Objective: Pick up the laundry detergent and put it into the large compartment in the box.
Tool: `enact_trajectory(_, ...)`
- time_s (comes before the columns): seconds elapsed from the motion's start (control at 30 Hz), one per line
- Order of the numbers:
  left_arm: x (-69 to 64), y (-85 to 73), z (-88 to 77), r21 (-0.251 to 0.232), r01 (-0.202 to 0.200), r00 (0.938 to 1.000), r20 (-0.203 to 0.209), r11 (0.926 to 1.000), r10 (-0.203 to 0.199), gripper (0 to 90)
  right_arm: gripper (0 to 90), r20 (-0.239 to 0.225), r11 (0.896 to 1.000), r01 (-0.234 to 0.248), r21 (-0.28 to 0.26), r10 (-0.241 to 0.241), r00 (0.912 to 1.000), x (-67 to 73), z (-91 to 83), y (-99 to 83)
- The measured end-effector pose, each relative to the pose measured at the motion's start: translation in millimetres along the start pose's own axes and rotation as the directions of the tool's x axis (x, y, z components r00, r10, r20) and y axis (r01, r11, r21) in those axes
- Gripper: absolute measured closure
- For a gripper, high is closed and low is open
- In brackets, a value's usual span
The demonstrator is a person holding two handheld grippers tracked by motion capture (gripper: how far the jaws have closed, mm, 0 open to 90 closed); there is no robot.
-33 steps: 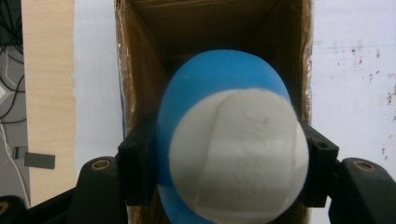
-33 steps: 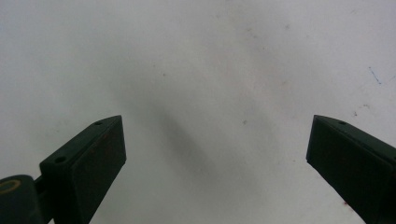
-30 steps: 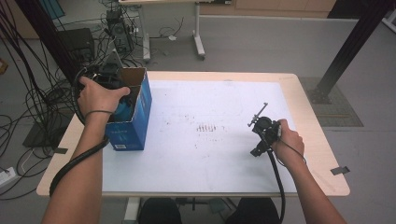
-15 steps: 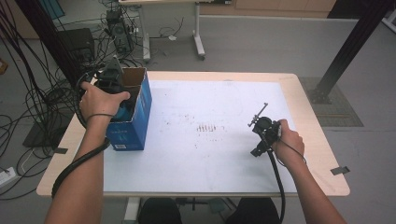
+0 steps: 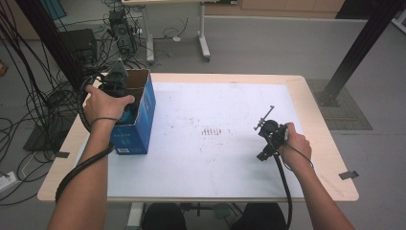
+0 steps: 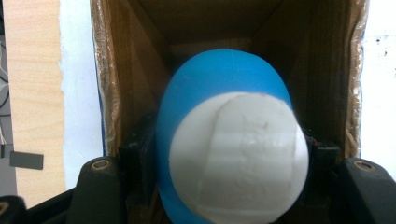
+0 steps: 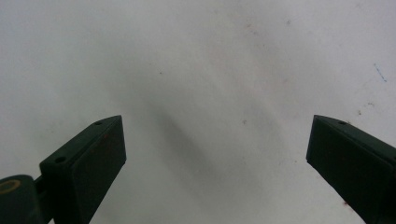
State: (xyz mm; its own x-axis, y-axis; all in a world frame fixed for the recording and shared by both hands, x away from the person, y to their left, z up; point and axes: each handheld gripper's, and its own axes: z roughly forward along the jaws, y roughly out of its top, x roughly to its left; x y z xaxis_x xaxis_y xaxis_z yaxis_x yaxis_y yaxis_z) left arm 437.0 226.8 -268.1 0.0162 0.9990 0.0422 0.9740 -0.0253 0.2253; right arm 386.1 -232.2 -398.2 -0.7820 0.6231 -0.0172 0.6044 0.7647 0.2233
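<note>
Left gripper (image 6: 229, 163) clamped on blue-white ball (image 6: 231, 140) inside cardboard box (image 5: 136, 115); smooth, judged light, slippery — widest girth advised. Right gripper (image 7: 217, 154) held open, empty.

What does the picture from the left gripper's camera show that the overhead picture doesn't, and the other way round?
Left gripper view alone: the blue-and-white egg-shaped object clamped between the jaws, and the box's brown cardboard inside.
High view alone: the right gripper over the white table mat, both forearms, the floor's cables.
Both: the open blue box, the left gripper at its mouth.
</note>
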Motion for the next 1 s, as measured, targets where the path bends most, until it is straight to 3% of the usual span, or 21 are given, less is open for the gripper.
enact_trajectory(1.0, 1.1, -0.3, 0.8, 0.001, 0.006, 1.0000, 0.005, 1.0000, -0.006, 37.2, 4.4, 0.004, 1.000, 0.002, 0.005, -0.002, 1.0000, -1.0, -0.2, -0.7)
